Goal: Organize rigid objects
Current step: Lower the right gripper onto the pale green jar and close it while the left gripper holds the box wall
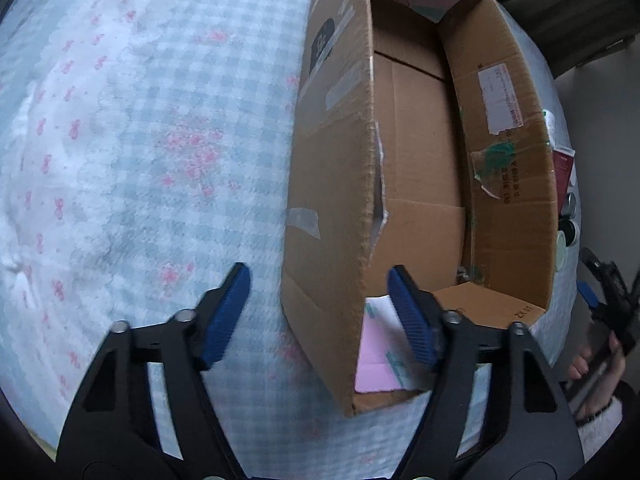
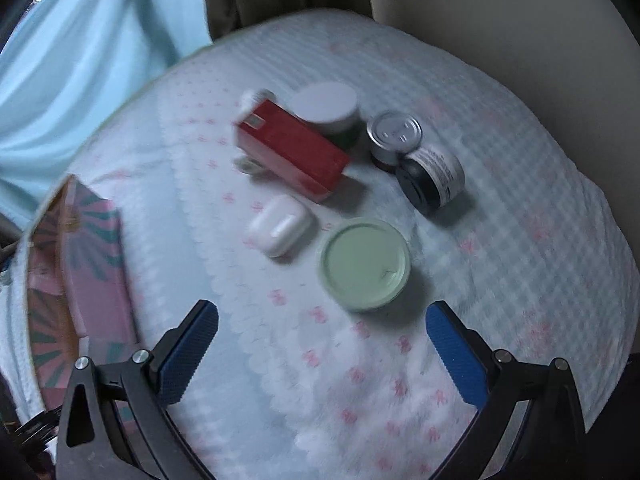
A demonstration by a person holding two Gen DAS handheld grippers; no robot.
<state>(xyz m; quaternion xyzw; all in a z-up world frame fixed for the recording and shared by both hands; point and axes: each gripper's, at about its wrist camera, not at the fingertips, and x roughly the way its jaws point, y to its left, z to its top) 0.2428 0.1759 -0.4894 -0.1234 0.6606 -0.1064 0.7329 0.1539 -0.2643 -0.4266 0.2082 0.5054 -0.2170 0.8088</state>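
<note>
The left gripper (image 1: 320,312) is straddling the box (image 1: 332,184) wall, jaws apart, probably to steady it. The right gripper (image 2: 320,356) is hovering spread wide; the green jar (image 2: 365,264) is lying at its twelve o'clock, likely the first pick.

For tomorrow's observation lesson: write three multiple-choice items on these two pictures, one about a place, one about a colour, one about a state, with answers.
1. Where does the white case lie?
A. in the cardboard box
B. on the checked cloth
C. on the red box

2. What colour is the nearest round lid?
A. pale green
B. yellow
C. black

3. How is the black jar resting?
A. upright
B. on its side
C. stacked on the tin

Answers: B, cloth shows all around it; A, its top is pale green; B, its round end faces sideways.
</note>
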